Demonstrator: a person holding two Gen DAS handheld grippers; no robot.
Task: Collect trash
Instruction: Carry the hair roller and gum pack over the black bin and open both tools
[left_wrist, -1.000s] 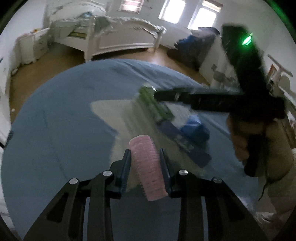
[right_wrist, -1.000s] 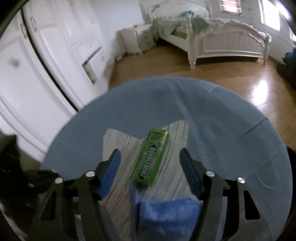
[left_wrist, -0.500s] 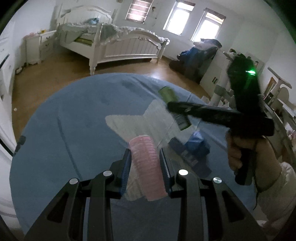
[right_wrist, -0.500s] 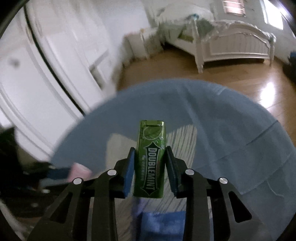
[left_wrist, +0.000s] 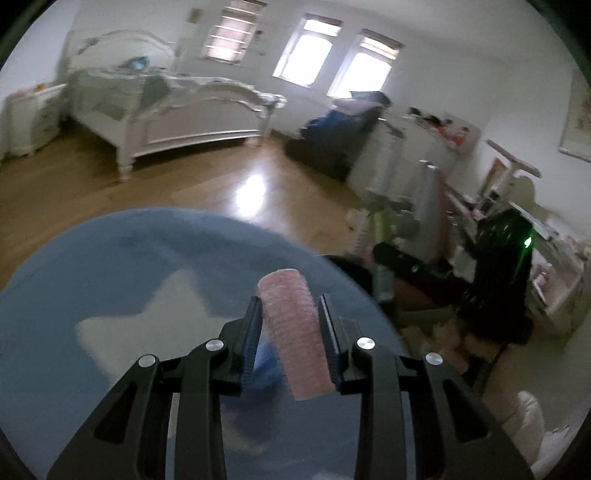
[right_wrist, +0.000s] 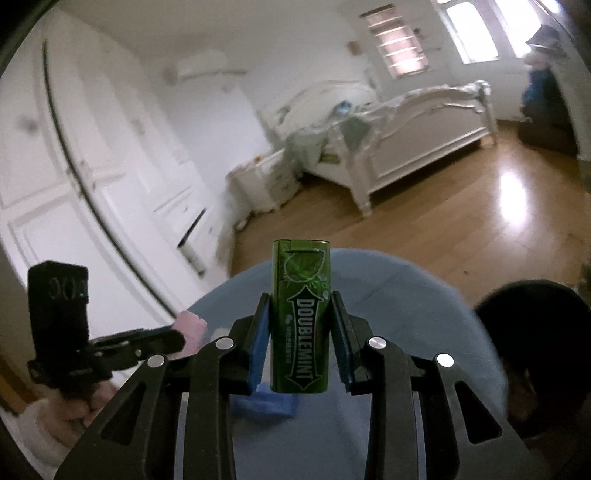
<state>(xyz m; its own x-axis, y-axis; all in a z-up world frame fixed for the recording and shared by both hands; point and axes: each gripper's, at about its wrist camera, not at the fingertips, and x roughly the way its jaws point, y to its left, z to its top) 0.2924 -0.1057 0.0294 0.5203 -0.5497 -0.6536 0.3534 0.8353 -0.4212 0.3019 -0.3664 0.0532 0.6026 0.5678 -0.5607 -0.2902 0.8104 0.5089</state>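
Carry step: left gripper pinches a pink hair roller; right gripper pinches a Doublemint gum pack. Next, likely: release both over the dark bin.

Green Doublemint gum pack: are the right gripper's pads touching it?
Touching. The right wrist view shows the green Doublemint gum pack upright between the right gripper pads, both pressed against its sides, no gap.

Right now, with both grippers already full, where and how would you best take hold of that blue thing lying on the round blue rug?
The blue thing lies low on the rug, mostly hidden behind the gum pack in the right gripper. It looks soft and flat, so probably come from above and pinch its raised near edge. Its exact shape can't be told.
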